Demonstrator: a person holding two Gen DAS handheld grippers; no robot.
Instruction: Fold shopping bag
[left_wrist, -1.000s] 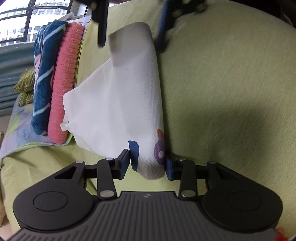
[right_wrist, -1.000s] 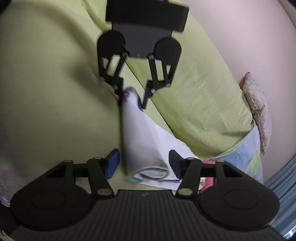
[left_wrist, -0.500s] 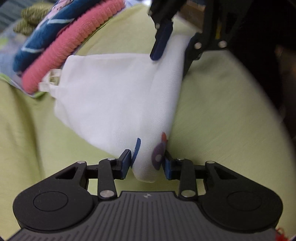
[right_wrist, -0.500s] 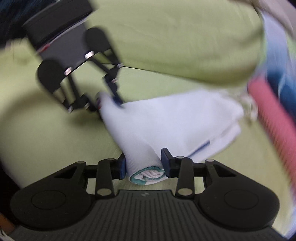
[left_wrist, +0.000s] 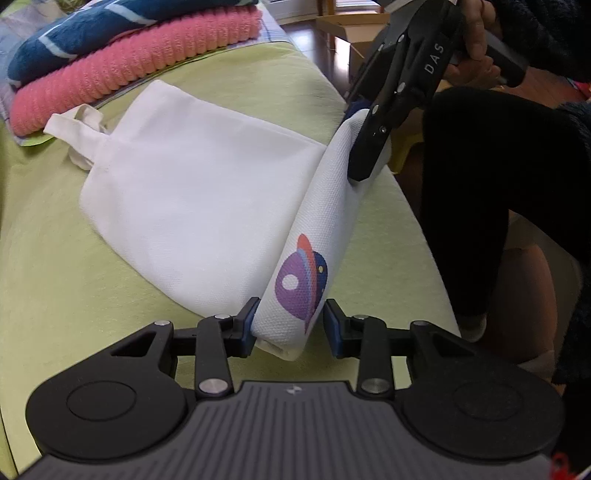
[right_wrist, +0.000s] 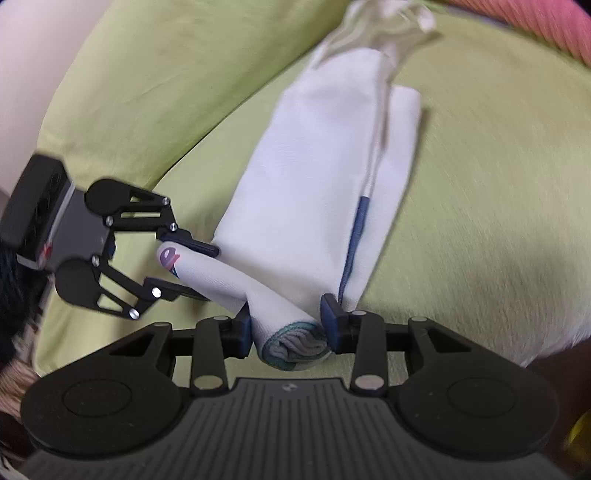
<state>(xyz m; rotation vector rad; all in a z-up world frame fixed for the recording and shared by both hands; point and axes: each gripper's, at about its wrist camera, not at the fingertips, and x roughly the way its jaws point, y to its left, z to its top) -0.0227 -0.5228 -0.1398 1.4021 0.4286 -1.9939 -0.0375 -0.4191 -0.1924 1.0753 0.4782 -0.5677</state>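
A white shopping bag (left_wrist: 199, 192) lies on a lime-green bed (left_wrist: 55, 258), its near edge lifted in a rolled fold. The left tongs (left_wrist: 290, 326) grip one end of the roll, by a purple print (left_wrist: 299, 284); the right tongs (right_wrist: 286, 325) clench the other. Light, limp and textured, the fabric looks set to sag between holds, so gripping the fold's two ends suits it. Folded towels (left_wrist: 122, 70) sit behind.
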